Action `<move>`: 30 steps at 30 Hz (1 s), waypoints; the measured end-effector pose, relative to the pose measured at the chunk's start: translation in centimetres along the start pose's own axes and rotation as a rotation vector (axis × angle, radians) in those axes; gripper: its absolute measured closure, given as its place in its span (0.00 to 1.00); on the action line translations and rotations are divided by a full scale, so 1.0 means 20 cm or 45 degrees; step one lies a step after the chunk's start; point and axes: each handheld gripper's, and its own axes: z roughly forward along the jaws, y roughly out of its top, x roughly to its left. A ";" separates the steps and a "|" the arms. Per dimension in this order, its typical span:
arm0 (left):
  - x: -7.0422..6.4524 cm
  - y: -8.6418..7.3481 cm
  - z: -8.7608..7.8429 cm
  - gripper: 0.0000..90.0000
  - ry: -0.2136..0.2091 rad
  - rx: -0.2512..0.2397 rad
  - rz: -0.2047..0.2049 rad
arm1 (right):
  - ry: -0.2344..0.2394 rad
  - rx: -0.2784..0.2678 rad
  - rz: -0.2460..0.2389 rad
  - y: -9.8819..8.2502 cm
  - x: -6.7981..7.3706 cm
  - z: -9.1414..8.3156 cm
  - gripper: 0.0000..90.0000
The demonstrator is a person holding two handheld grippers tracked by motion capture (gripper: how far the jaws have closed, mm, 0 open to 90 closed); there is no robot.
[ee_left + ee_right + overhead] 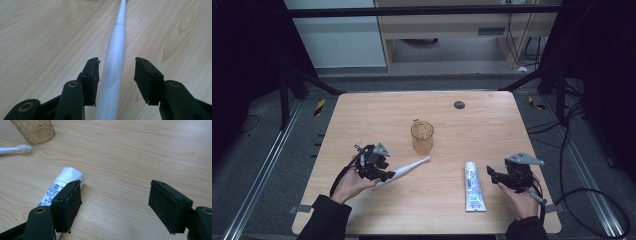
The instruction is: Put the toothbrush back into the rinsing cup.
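- Your left claw (115,63) sits right over the handle of the white toothbrush (113,70), jaws apart with one on each side of it. In the left gripper view there's a sliver of gap on the near-left pad and a wider one on the right, so nothing is pinched.
- The toothbrush lies flat on the bench (377,107). From the high view its long axis runs diagonally, fat handle end under your left claw (379,170) and the bristle head pointing up and right toward the amber glass cup (422,137).
- That axis is the thing to watch. The jaws already straddle it crosswise, so the handle runs straight out between them and away from the camera. I'd guess a plain squeeze gets it, no wrist twist needed.
- The head stops just short of the cup, near it but apart as far as I can tell.
- Your right claw (115,202) is wide apart too, with nothing in it, hovering low over bare wood. The toothpaste tube (62,186) lies just beside its left jaw, partly hidden behind it, not between the pads.
- In the high view the tube (473,186) lies lengthwise, roughly front to back, just to the left of your right claw (496,177).
- So left hand is clearly the one for the brush, and right is nearer the paste.
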 end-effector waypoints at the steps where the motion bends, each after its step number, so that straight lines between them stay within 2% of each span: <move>1: 0.00 0.00 0.01 0.60 -0.001 0.014 0.004 | 0.001 0.000 0.000 0.00 0.00 0.00 0.29; 4: 0.00 0.00 0.03 0.59 0.012 0.046 0.018 | 0.004 0.006 0.009 0.00 0.00 0.00 0.29; 15: 0.01 0.00 0.05 0.58 0.011 0.078 0.030 | -0.008 0.012 -0.004 0.00 0.00 0.01 0.29; 30: -0.01 0.15 0.12 0.58 0.002 0.100 0.096 | -0.005 0.018 0.003 0.00 -0.01 0.01 0.29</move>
